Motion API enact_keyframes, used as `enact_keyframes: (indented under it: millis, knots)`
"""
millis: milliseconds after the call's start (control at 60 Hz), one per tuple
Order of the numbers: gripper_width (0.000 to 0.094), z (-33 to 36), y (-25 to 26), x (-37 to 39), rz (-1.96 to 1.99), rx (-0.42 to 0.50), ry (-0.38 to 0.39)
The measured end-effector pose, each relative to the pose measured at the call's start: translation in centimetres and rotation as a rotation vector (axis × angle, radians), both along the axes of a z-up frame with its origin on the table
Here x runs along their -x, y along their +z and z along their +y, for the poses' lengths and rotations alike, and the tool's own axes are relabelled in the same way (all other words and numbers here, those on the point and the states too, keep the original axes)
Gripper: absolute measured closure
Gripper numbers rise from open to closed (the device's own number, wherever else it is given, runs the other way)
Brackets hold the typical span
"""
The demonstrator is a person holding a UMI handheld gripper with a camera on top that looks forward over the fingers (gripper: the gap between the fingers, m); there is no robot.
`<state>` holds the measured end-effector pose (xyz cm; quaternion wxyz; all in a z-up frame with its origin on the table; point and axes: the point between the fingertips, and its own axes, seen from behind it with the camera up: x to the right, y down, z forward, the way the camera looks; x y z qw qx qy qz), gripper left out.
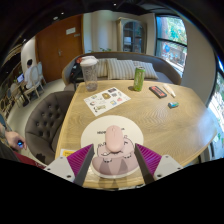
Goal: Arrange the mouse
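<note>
A pink mouse [115, 138] lies on a round pale mat [93, 130] on the near part of the wooden table [150, 120]. My gripper [114, 153] is open. Its two fingers, with magenta pads [82, 160], stand at either side of the mouse's near end. The mouse sits between them with a gap at each side and rests on the mat. The mat's near edge runs under the fingertips.
A printed sheet [107, 100] lies beyond the mat. Further back stand a green bottle [138, 78] and a clear jug [89, 70]. A dark red item [158, 91] and a small teal item [172, 103] lie to the right. A grey chair [45, 115] stands at the table's left.
</note>
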<state>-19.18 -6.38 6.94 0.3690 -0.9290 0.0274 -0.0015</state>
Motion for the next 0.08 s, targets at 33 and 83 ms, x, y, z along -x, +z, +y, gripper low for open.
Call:
enact_keyframes:
  millis: [33,83]
  knots:
    - [0.0091,-1.3,0.6,-0.2,-0.004,0.011,-0.008]
    - [0.0090,-3.3,1.3,-0.4,-0.006,0.028,-0.019]
